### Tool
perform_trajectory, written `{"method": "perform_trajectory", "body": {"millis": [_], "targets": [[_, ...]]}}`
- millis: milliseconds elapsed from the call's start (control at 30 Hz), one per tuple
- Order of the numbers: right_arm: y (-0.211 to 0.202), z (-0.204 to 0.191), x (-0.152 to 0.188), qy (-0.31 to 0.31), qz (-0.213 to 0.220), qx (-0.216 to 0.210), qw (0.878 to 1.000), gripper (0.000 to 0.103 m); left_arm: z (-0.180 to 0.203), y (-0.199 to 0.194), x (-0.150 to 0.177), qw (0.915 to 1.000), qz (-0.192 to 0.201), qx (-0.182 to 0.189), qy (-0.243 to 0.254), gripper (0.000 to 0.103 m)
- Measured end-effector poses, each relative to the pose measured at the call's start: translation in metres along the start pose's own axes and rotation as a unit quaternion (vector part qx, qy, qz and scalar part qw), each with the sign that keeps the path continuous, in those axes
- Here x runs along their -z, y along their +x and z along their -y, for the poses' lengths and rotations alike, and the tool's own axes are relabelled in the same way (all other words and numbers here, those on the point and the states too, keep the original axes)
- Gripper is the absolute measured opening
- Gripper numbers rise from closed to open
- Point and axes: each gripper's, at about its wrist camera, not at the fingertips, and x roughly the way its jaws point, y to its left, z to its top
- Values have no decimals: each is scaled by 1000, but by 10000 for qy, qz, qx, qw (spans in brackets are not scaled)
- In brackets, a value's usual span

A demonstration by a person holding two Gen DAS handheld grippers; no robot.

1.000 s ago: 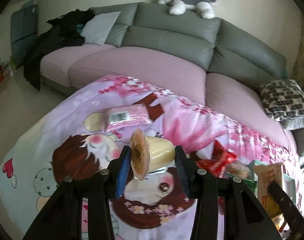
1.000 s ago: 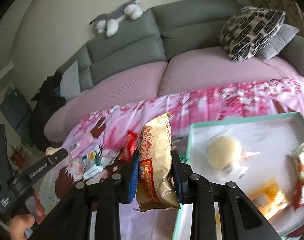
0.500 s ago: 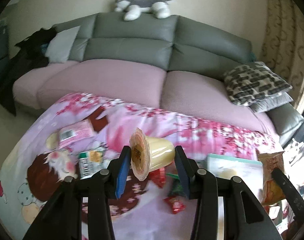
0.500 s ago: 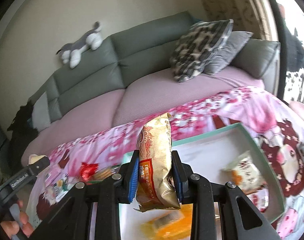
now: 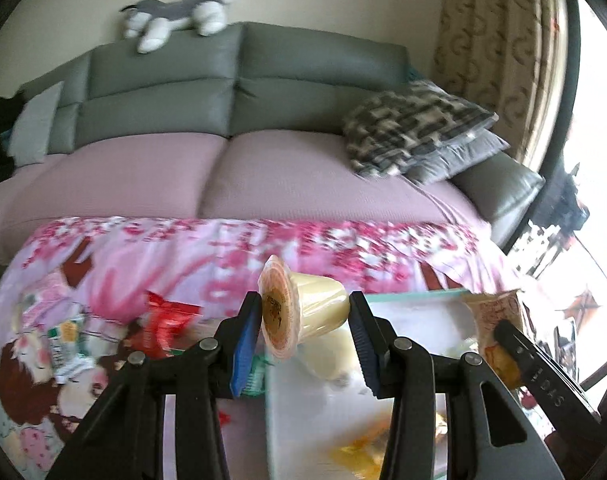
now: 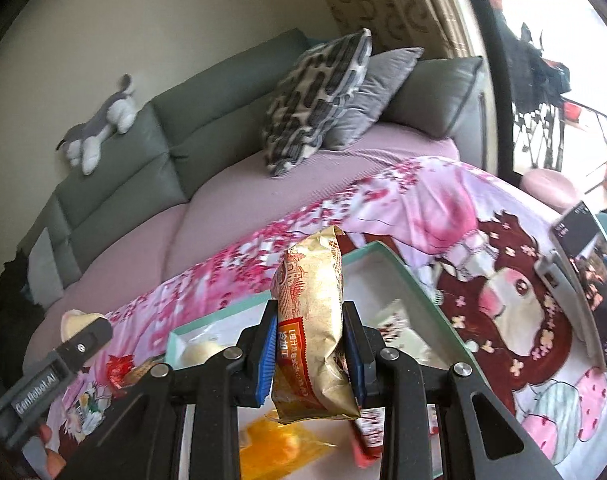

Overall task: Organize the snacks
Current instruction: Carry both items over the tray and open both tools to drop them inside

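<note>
we: L gripper [image 5: 303,330] clamps yellow plastic pudding cup [image 5: 303,312] | R gripper [image 6: 309,356] clamps gold foil snack pack [image 6: 313,320] | teal-rimmed white tray [image 6: 407,276] partly filled | red wrappers [image 5: 163,320] left, still loose on cloth

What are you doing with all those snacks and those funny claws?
A person is tidying snacks into a tray on a pink cartoon blanket. The left claw grips a yellow jelly cup sideways. The right claw grips a gold snack packet upright. Both hang over the tray, which holds several snacks. More wrappers lie on the blanket.
</note>
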Motion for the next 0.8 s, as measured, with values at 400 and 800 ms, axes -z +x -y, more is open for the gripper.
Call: {"method": "perform_trajectory", "body": {"millis": [400, 800], "targets": [[16, 15, 4, 100, -214, 271, 9994, 32, 70, 41, 20, 9953, -350, 569, 707, 46], [22, 16, 6, 43, -345, 368, 9987, 32, 75, 66, 28, 9943, -588, 612, 645, 46]]}}
